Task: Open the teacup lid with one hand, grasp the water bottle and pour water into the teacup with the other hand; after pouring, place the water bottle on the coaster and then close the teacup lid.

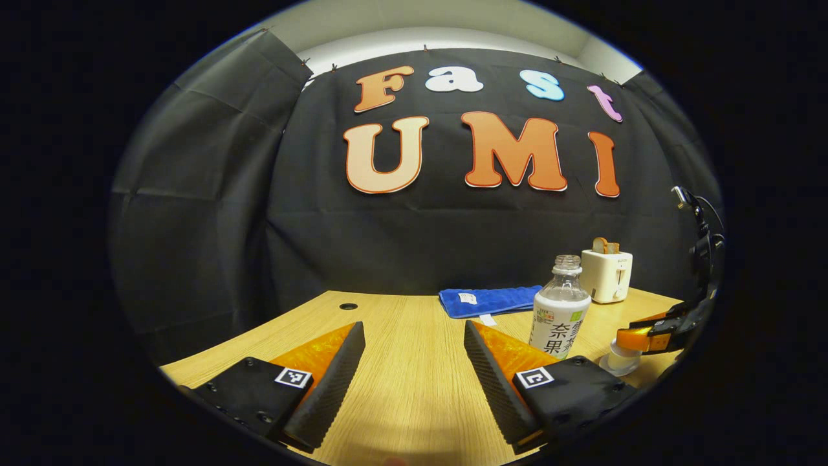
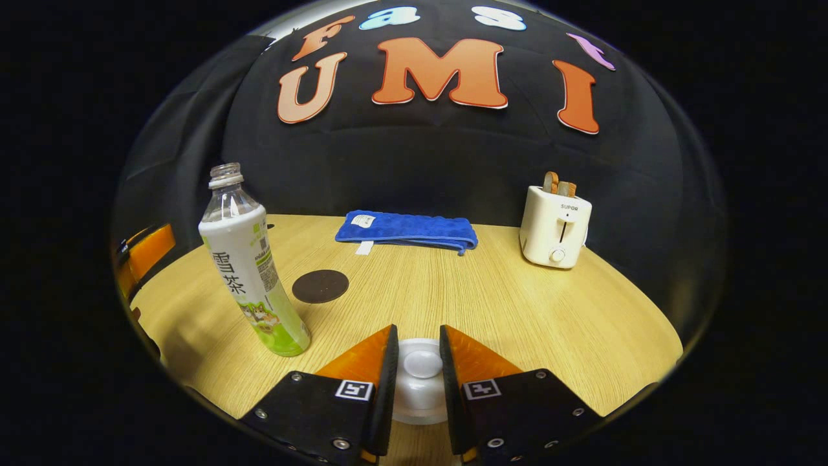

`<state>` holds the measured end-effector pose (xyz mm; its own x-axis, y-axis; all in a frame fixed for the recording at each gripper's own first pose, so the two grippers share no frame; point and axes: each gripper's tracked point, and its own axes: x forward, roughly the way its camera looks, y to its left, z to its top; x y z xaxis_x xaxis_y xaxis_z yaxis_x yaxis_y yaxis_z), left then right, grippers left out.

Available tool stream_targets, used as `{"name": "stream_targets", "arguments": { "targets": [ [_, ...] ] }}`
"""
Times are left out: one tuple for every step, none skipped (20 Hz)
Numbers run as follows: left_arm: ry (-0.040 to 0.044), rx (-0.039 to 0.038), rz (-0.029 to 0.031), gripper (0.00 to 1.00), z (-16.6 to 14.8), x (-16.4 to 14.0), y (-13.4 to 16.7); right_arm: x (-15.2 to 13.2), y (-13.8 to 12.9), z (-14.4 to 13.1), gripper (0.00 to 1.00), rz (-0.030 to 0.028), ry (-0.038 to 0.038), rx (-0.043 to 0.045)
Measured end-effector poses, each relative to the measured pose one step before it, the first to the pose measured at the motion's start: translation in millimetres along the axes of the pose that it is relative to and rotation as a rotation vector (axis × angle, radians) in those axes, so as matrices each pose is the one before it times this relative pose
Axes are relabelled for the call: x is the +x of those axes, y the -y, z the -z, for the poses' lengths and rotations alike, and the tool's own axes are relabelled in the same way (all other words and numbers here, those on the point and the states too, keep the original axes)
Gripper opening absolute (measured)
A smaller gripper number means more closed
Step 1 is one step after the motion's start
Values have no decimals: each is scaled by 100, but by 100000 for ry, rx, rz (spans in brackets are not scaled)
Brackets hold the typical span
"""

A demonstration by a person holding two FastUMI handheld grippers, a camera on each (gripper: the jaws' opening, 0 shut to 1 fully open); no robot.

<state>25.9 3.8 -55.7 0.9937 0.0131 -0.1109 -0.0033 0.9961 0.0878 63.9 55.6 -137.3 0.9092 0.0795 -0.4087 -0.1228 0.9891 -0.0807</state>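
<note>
A clear, uncapped water bottle (image 1: 560, 310) with a white and green label stands upright on the wooden table (image 1: 401, 388), just right of my left gripper (image 1: 414, 327), which is open with nothing between its fingers. In the right gripper view the bottle (image 2: 249, 265) stands at the left, with a dark round coaster (image 2: 320, 286) behind it. My right gripper (image 2: 417, 331) straddles the knob of the white teacup lid (image 2: 422, 364), fingers pressed close on both sides; the lid sits on the cup. From the left gripper view, the teacup (image 1: 620, 359) stands right of the bottle under the right gripper (image 1: 637, 338).
A folded blue towel (image 2: 407, 230) lies at the back of the table. A white toaster (image 2: 556, 226) with bread in its slots stands at the back right. The left gripper (image 2: 145, 252) shows at the left edge of the right gripper view. Black cloth walls close in the booth.
</note>
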Motion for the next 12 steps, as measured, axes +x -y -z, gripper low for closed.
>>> {"name": "stream_targets", "arguments": {
  "targets": [
    [132,184,93,99,-62,-61,37,-97,94,-33,35,12,356,273],
    [153,56,-54,99,-78,3,65,-14,26,-24,33,-167,291,766],
    [21,-130,79,99,48,3,88,47,-2,6,29,-479,126,484],
    [-48,-155,-47,99,4,-13,67,-37,46,1,25,-255,199,-60],
    [-179,-54,-68,99,81,9,35,-51,-6,-53,24,-91,370,435],
    [-260,-40,-331,99,110,94,62,-1,73,-22,22,317,-80,193],
    [-267,-100,-110,99,-3,-34,75,-64,124,-119,21,347,367,-1037],
    [-274,-163,138,99,60,-31,217,-66,163,-238,18,276,801,-356],
    [39,-119,246,99,-4,24,198,-156,-30,-339,18,-714,621,655],
    [107,-65,408,99,-153,-107,266,-298,72,-398,18,-903,771,833],
    [162,1,417,99,6,-27,256,-330,275,-422,18,-164,921,303],
    [96,121,511,99,-129,-40,218,-296,390,-439,18,583,1306,-256]
  ]
}}
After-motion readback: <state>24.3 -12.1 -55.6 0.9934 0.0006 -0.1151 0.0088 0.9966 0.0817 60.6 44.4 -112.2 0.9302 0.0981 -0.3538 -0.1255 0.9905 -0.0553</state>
